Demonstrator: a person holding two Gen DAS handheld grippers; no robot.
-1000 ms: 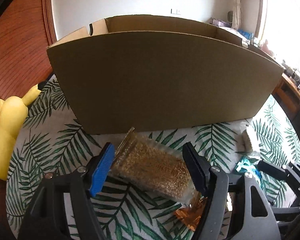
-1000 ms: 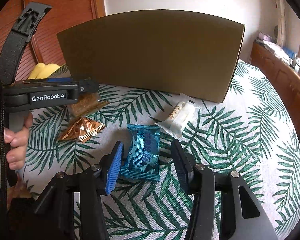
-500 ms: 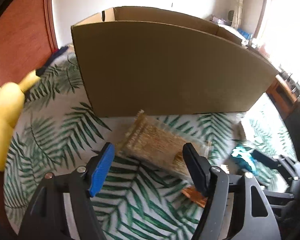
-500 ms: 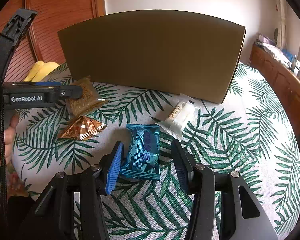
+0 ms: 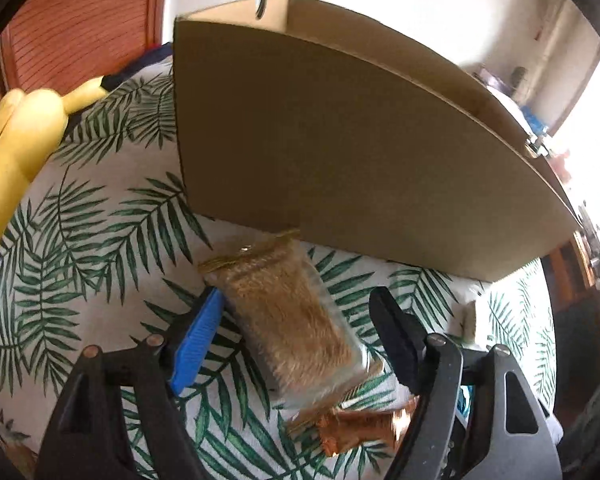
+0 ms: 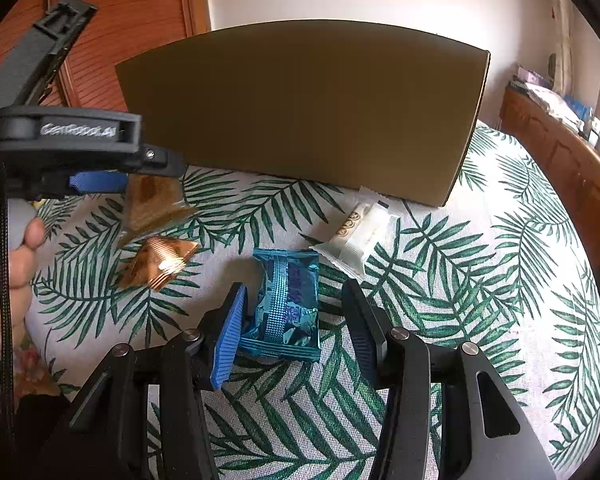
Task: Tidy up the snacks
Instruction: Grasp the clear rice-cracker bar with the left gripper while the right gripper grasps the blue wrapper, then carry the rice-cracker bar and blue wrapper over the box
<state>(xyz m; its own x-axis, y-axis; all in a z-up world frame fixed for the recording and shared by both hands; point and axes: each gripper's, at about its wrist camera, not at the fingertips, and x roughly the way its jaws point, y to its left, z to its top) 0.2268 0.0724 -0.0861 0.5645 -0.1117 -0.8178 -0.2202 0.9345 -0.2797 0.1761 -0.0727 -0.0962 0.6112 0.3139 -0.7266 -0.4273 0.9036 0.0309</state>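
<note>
My left gripper (image 5: 296, 336) is opening around the clear grain packet (image 5: 290, 320); my right gripper (image 6: 292, 332) stands half-spread astride the blue packet (image 6: 286, 304), not pinching it.

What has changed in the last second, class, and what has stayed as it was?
The left gripper has rolled and its fingers are opening; the golden snack packet lies between them, no longer squeezed at both sides. Unchanged: the right gripper stays around the blue packet, and the copper packet, white packet and cardboard box rest on the leaf-print cloth.
</note>
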